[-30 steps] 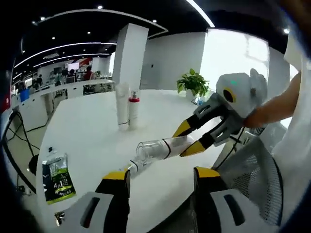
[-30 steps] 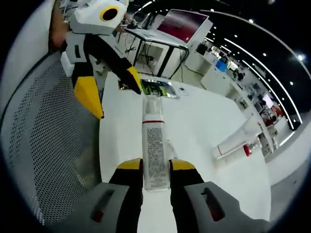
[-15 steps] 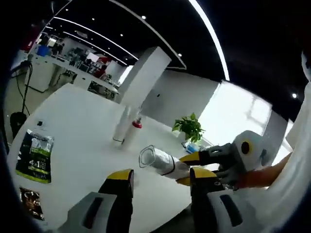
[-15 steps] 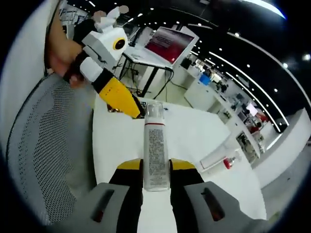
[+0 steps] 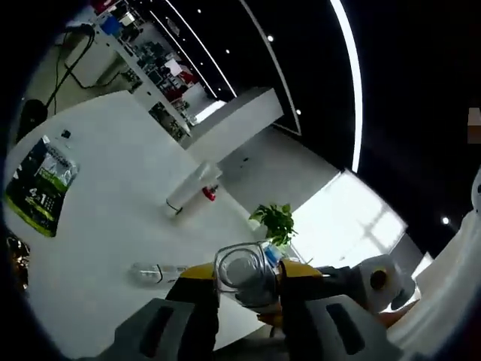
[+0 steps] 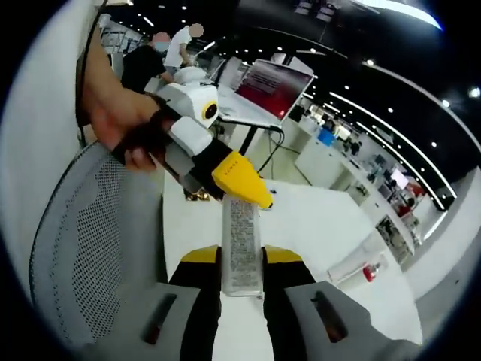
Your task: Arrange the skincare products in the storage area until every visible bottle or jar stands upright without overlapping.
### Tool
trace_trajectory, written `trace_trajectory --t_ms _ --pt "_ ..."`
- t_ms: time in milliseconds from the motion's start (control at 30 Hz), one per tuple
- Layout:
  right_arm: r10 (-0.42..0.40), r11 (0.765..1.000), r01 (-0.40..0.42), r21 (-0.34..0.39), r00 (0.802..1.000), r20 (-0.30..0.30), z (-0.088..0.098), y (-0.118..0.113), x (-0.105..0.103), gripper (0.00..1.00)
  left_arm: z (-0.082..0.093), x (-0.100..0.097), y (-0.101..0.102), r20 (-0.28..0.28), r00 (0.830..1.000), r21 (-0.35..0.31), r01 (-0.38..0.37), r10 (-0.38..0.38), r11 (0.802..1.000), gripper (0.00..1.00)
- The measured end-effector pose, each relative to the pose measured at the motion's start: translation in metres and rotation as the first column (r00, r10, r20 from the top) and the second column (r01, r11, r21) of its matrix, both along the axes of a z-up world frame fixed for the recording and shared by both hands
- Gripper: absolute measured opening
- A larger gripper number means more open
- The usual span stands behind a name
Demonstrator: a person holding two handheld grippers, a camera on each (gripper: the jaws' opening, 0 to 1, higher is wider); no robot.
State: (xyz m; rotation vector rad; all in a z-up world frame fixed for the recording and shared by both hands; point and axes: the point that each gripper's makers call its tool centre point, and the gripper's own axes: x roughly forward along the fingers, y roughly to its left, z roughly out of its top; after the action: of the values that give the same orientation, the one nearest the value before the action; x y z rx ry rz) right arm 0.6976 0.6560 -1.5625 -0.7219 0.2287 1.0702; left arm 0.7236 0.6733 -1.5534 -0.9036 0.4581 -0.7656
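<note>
A clear skincare bottle with a printed label and a red band lies lengthwise between my right gripper's jaws, which are shut on its base. It is held in the air above the white table. My left gripper comes in from the left, held by a hand, and its yellow fingers cover the bottle's cap end. In the left gripper view the clear cap fills the gap between my left gripper's jaws, which press on both sides of it. The right gripper is behind the cap.
A white tube and a red-capped bottle stand together mid-table. A small clear item lies near the table's edge, and a green sachet lies at the left. A grey mesh chair is beside the table. A plant stands at the far side.
My left gripper has swung in and its jaws have closed around the bottle's cap end. The right gripper has kept its hold on the bottle. Both views have tilted upward.
</note>
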Motion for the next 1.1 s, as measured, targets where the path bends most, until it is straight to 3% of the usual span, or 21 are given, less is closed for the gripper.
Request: trace_trajectory --t_ms 133,300,433,633,767,867,900,1100 --pt "0.005 1.000 -0.005 0.007 1.000 -0.004 0.002 0.003 0.000 0.17 0.002 0.000 0.004 -0.015 1.000 -0.034 -0.010 0.010 0.999 0.31" --pt "0.018 1.000 -0.018 0.007 1.000 -0.005 0.001 0.007 -0.001 0.18 0.004 -0.002 0.005 -0.071 0.997 -0.136 0.020 -0.030 0.991 0.26" --pt "0.022 1.000 -0.022 0.020 1.000 -0.013 0.001 0.009 -0.001 0.18 0.010 -0.006 0.003 -0.072 0.996 -0.165 0.034 -0.047 0.986 0.23" --pt "0.040 0.998 -0.037 0.046 0.998 -0.052 -0.002 0.012 -0.004 0.18 0.008 -0.007 0.006 -0.048 0.997 -0.144 0.052 -0.059 0.988 0.22" --pt "0.050 0.996 -0.042 0.077 0.993 -0.111 -0.005 0.009 -0.008 0.18 0.009 -0.011 0.002 -0.005 0.997 -0.093 0.074 -0.075 0.993 0.22" --pt "0.056 0.992 -0.025 0.127 0.968 -0.245 -0.010 0.006 -0.013 0.19 0.007 -0.014 -0.003 0.016 0.995 -0.054 0.102 -0.101 0.993 0.22" --pt "0.058 0.990 -0.020 0.138 0.958 -0.280 -0.011 0.004 -0.014 0.19 0.005 -0.016 -0.006 0.048 0.992 -0.012 0.120 -0.119 0.993 0.22" --pt "0.109 0.982 -0.036 0.187 0.912 -0.395 -0.011 0.000 -0.020 0.22 0.007 -0.024 -0.015 0.119 0.978 0.060 0.162 -0.168 0.985 0.22"
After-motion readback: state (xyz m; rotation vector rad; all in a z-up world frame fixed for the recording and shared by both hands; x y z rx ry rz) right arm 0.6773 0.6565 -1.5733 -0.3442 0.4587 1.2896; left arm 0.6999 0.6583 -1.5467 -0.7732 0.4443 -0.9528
